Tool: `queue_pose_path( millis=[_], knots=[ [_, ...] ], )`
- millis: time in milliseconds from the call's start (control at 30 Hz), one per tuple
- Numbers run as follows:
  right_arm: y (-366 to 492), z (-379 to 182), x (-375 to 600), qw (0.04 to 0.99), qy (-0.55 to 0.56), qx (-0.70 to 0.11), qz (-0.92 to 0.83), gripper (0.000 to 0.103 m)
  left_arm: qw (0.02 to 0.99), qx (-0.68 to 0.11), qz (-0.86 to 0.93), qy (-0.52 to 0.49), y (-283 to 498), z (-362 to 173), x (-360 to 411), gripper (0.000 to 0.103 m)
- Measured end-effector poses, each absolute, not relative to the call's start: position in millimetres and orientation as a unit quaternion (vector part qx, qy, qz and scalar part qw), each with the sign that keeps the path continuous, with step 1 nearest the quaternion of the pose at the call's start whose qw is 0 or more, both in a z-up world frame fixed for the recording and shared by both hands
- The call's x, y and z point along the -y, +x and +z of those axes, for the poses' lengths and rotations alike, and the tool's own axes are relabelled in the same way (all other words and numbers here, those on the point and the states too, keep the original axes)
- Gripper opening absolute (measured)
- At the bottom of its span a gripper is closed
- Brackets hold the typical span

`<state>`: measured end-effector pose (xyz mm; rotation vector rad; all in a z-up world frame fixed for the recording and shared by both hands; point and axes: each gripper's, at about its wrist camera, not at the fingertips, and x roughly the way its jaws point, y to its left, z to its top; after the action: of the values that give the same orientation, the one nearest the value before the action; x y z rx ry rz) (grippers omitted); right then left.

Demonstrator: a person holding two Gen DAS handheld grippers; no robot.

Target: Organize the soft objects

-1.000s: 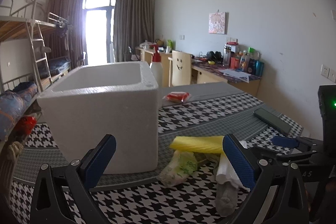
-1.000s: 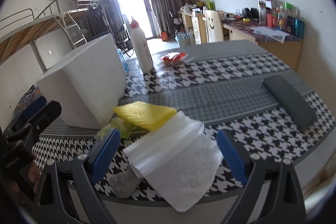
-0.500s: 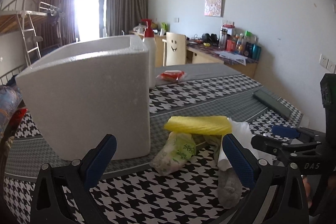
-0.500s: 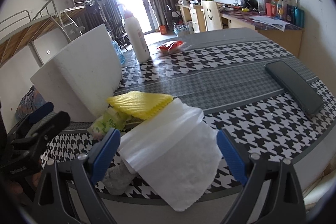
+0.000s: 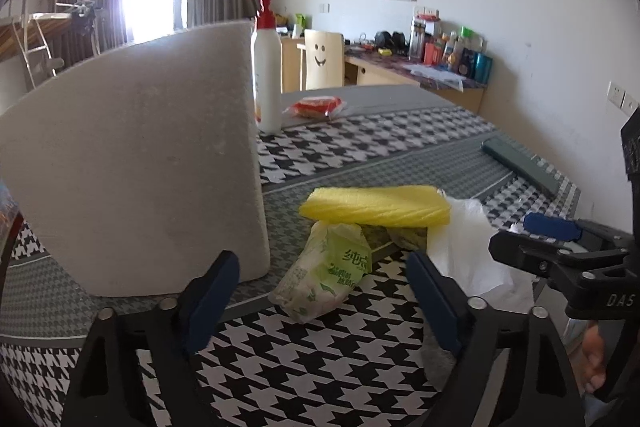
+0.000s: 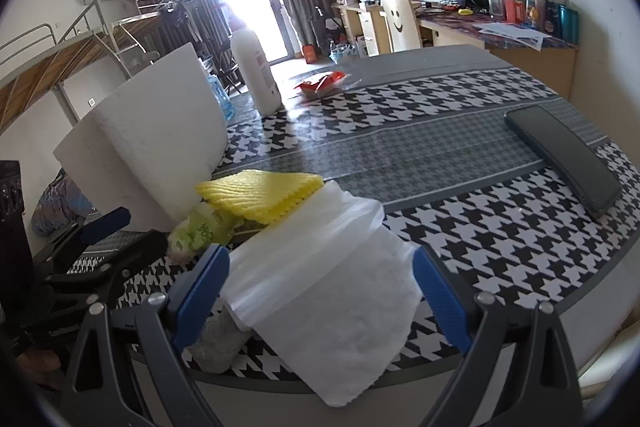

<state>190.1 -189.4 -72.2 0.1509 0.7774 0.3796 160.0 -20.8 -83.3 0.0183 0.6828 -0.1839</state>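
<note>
Left gripper (image 5: 322,295) lowered toward tissue pack (image 5: 326,273); fingers closing.

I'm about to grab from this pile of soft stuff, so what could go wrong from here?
The left claw is closing around the green tissue pack, which lies partly under the yellow sponge; lifting may drag the sponge along. The white tissue sheet overhangs the table edge and could slide off if nudged.
</note>
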Motion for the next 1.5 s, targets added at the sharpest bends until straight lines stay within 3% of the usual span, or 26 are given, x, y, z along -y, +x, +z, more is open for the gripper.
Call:
queue_pose_path(
  millis=[367, 467, 633, 800, 933, 1133, 1500],
  knots=[
    [199, -84, 183, 0.894, 0.073, -0.396, 0.195, 0.084, 0.930, -0.350, -0.105, 0.038, 173, -92, 36, 0.076],
    [203, -89, 181, 0.887, 0.073, -0.410, 0.199, 0.068, 0.928, -0.355, -0.110, 0.033, 176, -94, 36, 0.072],
    [204, -94, 180, 0.880, 0.074, -0.425, 0.200, 0.054, 0.921, -0.370, -0.116, 0.032, 181, -98, 36, 0.068],
    [203, -97, 182, 0.872, 0.078, -0.431, 0.217, 0.017, 0.920, -0.372, -0.122, 0.029, 183, -98, 40, 0.068],
    [198, -90, 187, 0.877, 0.075, -0.421, 0.218, 0.006, 0.918, -0.376, -0.126, 0.029, 182, -100, 40, 0.066],
    [190, -80, 202, 0.888, 0.068, -0.410, 0.197, 0.005, 0.916, -0.381, -0.124, 0.026, 183, -101, 37, 0.058],
    [181, -82, 239, 0.898, 0.070, -0.419, 0.118, 0.004, 0.913, -0.387, -0.127, 0.025, 183, -103, 36, 0.056]
  ],
)
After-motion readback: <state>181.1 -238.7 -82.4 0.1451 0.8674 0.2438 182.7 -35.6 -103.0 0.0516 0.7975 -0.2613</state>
